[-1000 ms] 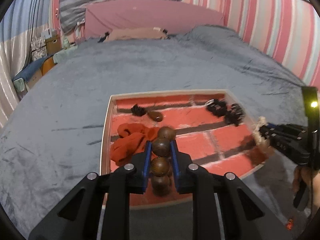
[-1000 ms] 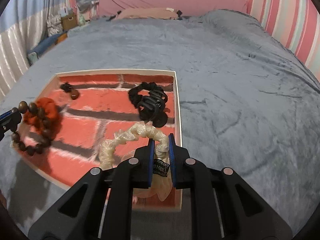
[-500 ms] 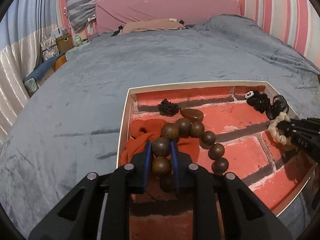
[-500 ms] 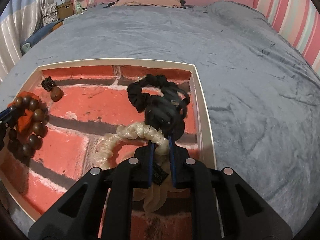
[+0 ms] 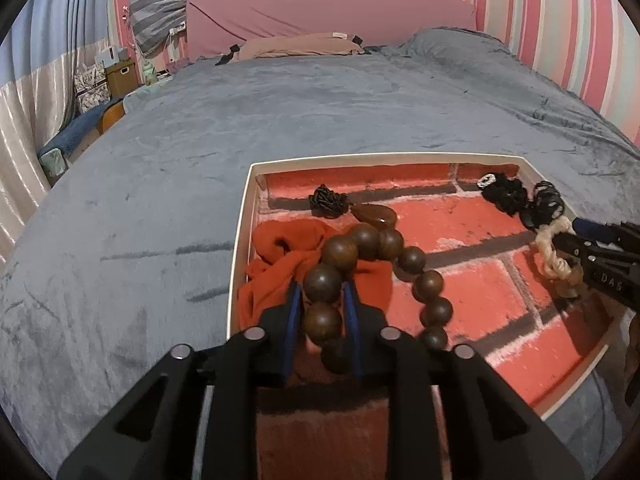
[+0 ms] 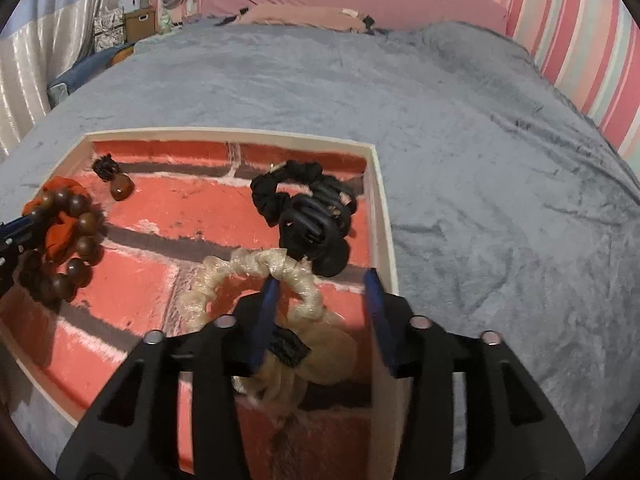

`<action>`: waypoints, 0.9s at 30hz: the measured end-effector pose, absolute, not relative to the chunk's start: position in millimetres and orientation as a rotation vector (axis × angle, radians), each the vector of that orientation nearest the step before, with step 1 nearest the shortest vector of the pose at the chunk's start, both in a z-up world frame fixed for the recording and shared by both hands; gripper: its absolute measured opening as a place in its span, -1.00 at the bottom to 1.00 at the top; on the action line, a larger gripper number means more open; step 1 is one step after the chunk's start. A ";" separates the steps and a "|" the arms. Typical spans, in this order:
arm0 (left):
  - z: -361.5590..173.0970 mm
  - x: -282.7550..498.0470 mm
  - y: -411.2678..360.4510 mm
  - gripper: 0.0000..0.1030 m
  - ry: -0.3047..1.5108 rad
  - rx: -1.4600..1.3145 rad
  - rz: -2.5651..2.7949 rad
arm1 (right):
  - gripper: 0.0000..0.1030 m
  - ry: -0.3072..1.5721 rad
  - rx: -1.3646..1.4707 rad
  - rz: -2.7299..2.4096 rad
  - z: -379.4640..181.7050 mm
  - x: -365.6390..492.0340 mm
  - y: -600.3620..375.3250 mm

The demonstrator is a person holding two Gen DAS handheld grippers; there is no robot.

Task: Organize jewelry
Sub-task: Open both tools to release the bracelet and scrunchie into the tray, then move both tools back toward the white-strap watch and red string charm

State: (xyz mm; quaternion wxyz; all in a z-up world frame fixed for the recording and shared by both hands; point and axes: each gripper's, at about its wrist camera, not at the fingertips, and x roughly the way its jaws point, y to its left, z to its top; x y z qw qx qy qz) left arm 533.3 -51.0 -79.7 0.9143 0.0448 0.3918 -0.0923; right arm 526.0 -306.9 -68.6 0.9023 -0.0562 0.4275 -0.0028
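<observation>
Left wrist view: the left claw is clamped on the bead bracelet, two beads pinched between its blue pads. Against half a second ago, the loop sits lower in the tray, its far beads draped over the orange scrunchie by the tray's left wall. That suggests the bracelet is about placed and only needs letting go. Behind it, near the tray's back wall, lie a brown pendant and a small black knot.

Right wrist view: the right claw now stands wide, where half a second ago it pinched the cream scrunchie. The scrunchie lies loose on the tray floor near the right wall, one blue pad inside its loop, so this item looks delivered. Just behind it, touching, sit a black hair clip and a black scrunchie. The tray rests on the grey bed.
</observation>
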 end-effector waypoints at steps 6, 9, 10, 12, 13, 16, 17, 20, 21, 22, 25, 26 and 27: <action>-64.1 502.5 -55.0 0.13 0.774 0.139 -0.196 | 0.46 0.826 -0.068 0.044 -37.1 500.9 -320.9; -50.8 490.3 -49.4 0.18 0.759 0.103 -0.207 | 0.59 0.803 -0.048 0.048 -19.4 485.6 -331.8; -47.4 487.3 -47.9 0.19 0.757 0.094 -0.207 | 0.63 0.800 -0.051 0.048 -14.4 481.7 -333.5; -38.9 479.6 -44.1 0.20 0.751 0.081 -0.202 | 0.65 0.792 -0.052 0.036 -5.0 473.0 -340.6; -33.6 474.0 -41.3 0.20 0.748 0.074 -0.203 | 0.65 0.793 -0.048 0.032 -2.2 470.6 -344.7; -20.9 460.1 -34.9 0.20 0.744 0.067 -0.195 | 0.65 0.797 -0.032 0.016 11.6 457.8 -357.6; -17.4 455.2 -33.0 0.20 0.744 0.064 -0.193 | 0.65 0.798 -0.027 0.011 16.6 452.6 -362.1; -6.5 437.9 -26.1 0.22 0.737 0.054 -0.180 | 0.66 0.816 -0.014 0.010 25.0 437.0 -372.0; -3.0 429.7 -23.2 0.35 0.736 0.050 -0.172 | 0.66 0.819 -0.015 0.006 26.5 431.9 -373.6; -0.8 424.0 -21.8 0.41 0.732 0.050 -0.162 | 0.66 0.823 -0.016 0.003 28.6 423.4 -376.1; 4.8 402.9 -20.5 0.42 0.725 0.058 -0.150 | 0.66 0.819 -0.004 -0.002 31.2 405.8 -382.2; 7.0 395.3 -20.1 0.42 0.724 0.058 -0.149 | 0.68 0.819 0.010 -0.004 31.6 398.2 -385.7; 10.4 385.0 -19.5 0.42 0.721 0.056 -0.152 | 0.69 0.819 0.018 -0.005 32.3 392.8 -388.5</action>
